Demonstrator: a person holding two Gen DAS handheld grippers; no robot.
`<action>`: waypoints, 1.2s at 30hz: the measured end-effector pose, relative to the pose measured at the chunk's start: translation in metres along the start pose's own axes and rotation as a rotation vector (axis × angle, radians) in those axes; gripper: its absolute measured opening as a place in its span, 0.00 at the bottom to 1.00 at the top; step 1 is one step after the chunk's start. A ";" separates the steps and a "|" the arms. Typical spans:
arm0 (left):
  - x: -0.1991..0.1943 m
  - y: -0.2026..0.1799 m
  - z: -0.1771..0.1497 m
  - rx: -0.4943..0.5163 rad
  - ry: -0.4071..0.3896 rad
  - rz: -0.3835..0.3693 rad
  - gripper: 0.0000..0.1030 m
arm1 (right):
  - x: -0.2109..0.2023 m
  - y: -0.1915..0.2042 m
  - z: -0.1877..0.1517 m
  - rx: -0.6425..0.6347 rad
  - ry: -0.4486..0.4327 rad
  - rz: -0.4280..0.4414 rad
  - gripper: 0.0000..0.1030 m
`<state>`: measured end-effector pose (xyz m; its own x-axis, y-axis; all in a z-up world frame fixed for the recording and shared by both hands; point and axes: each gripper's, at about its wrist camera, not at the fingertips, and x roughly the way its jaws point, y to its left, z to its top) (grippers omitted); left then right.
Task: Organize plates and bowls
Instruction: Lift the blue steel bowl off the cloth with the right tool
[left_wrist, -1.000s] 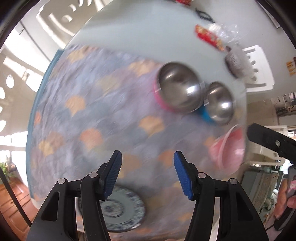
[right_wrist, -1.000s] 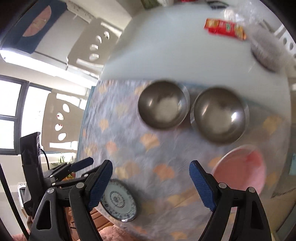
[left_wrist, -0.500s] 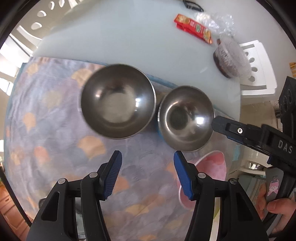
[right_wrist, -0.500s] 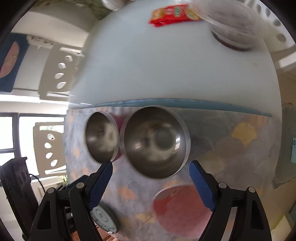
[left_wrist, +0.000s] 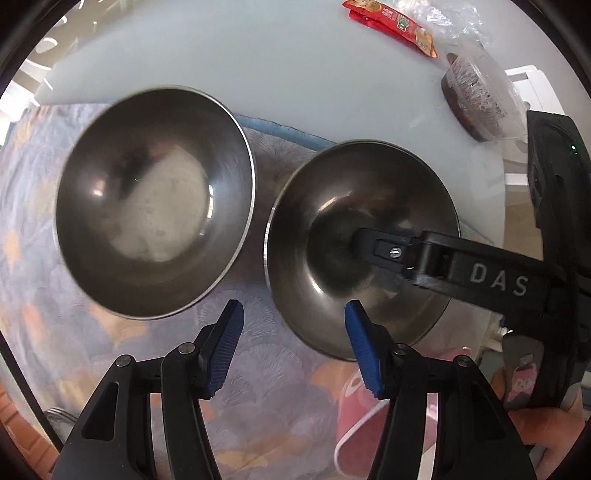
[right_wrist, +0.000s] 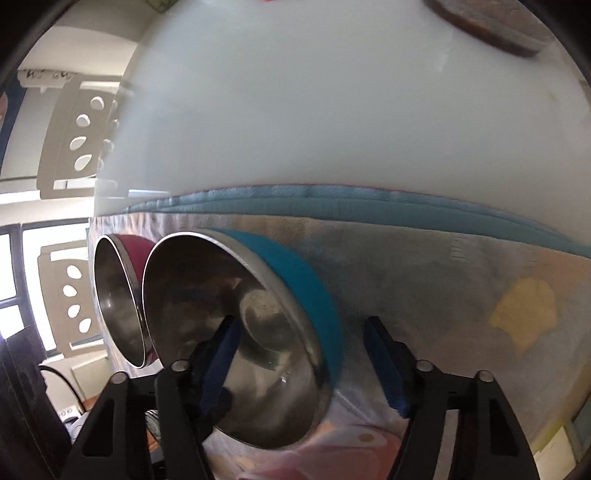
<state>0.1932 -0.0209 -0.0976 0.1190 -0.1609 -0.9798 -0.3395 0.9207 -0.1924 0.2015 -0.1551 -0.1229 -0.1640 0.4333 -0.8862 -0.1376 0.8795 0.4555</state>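
Two round steel bowls sit side by side on a soft quilted cloth (left_wrist: 258, 391) printed with pale lilac and orange fan shapes, edged in blue where it meets the smooth white tabletop (left_wrist: 280, 70). The left bowl (left_wrist: 155, 236), its polished inside dulled by smears, has a red outer wall in the right wrist view; the right bowl (left_wrist: 362, 243) has a teal outer wall and a flat circular base that mirrors the light. Their rims stand just beside each other. The right gripper (right_wrist: 299, 358) is spread wide across the near rim of the teal-walled bowl: one ribbed blue pad is inside the basin, the other outside against the cloth, and neither clearly presses the wall. The left gripper (left_wrist: 291, 347) hangs open above the cloth, before the gap between the two bowls, with nothing between its blue pads. A pink plastic plate (left_wrist: 362, 417) lies partly under the near edge of the right bowl, behind the left gripper's right finger. Farther back on the bare table are a red snack packet (left_wrist: 391, 26), crumpled clear wrap, and a clear tub (left_wrist: 476, 96) of dark food. Compared with half a second ago, both bowls fill far more of each view, the right gripper's finger has gone from the rim into the basin, and the patterned plate seen earlier is out of sight.
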 end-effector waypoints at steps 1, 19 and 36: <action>0.002 0.001 -0.001 -0.012 -0.004 -0.007 0.52 | 0.001 -0.001 0.000 -0.003 -0.002 0.007 0.61; 0.012 -0.003 0.000 0.052 -0.064 0.061 0.22 | -0.003 -0.003 -0.009 0.001 -0.083 -0.022 0.39; 0.003 0.001 0.003 0.064 -0.077 0.048 0.22 | -0.016 0.005 -0.011 -0.009 -0.090 -0.021 0.39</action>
<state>0.1958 -0.0198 -0.1003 0.1764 -0.0903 -0.9802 -0.2864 0.9480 -0.1389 0.1926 -0.1596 -0.1052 -0.0723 0.4306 -0.8996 -0.1495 0.8871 0.4367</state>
